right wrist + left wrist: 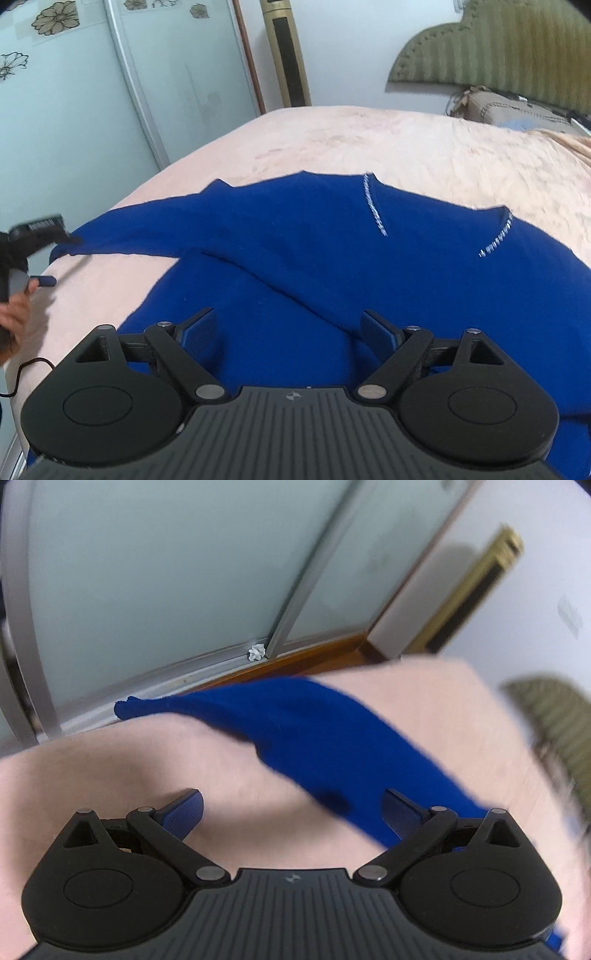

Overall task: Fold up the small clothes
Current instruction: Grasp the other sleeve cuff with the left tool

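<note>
One blue sweater (332, 266), one bed (369, 147), two hand-held grippers.

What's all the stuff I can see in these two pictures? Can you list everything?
Sweater: one, royal blue with sparkly neckline trim, spread on the bed, one sleeve stretched toward the bed's edge.
Bed cover: one, pale pink, under the sweater.
Headboard: one, olive green, against the wall.
Sliding doors: frosted glass, flower pattern, beside the bed.
Tower fan: one, gold and black, in the corner.
Crumpled paper: one, white, in the door track.
Left gripper: black, blue pads, open over the sleeve.
Right gripper: same, open over the sweater body.
</note>
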Action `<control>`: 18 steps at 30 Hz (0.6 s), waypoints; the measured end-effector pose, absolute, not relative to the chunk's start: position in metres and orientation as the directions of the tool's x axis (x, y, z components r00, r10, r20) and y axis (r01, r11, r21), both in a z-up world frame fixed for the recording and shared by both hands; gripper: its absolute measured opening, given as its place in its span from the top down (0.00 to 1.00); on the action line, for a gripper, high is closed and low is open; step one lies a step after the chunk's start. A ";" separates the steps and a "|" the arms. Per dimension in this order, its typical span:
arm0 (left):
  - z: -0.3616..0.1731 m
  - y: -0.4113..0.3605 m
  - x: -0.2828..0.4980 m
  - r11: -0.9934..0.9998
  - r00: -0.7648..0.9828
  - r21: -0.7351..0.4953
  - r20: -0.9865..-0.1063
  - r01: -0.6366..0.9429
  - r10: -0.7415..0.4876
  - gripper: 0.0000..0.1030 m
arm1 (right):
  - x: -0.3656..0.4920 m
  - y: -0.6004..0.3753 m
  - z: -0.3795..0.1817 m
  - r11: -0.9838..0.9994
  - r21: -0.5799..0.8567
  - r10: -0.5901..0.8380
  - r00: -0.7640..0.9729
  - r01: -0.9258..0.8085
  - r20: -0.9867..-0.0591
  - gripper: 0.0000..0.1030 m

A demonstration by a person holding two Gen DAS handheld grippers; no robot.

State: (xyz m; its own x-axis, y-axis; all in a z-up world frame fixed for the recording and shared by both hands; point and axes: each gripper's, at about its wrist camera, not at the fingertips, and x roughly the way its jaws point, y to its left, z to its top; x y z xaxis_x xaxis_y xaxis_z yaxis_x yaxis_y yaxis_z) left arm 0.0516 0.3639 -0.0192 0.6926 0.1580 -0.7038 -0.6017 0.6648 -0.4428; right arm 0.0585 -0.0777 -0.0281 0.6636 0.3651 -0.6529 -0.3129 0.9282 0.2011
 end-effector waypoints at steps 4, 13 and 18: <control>-0.026 0.387 0.058 0.575 0.744 -0.558 -0.653 -0.598 0.140 0.00 | 0.051 -0.079 -0.029 0.931 0.207 0.361 0.670 -0.301 -0.648 0.15; -0.039 0.423 0.068 0.390 0.801 -0.706 -0.570 -0.592 0.184 0.32 | 0.043 -0.087 -0.035 0.935 0.224 0.353 0.662 -0.275 -0.661 0.14; -0.041 0.417 0.086 0.412 0.773 -0.677 -0.622 -0.610 0.122 0.89 | 0.038 -0.091 -0.038 0.935 0.233 0.353 0.657 -0.267 -0.666 0.13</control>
State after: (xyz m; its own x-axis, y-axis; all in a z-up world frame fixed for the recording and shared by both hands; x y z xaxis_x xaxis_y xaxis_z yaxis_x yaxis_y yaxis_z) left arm 0.0860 0.4167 -0.0414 0.7734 0.1222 -0.6220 -0.6097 0.4118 -0.6772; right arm 0.0381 -0.0910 -0.0380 0.6567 0.3533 -0.6662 -0.2670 0.9352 0.2328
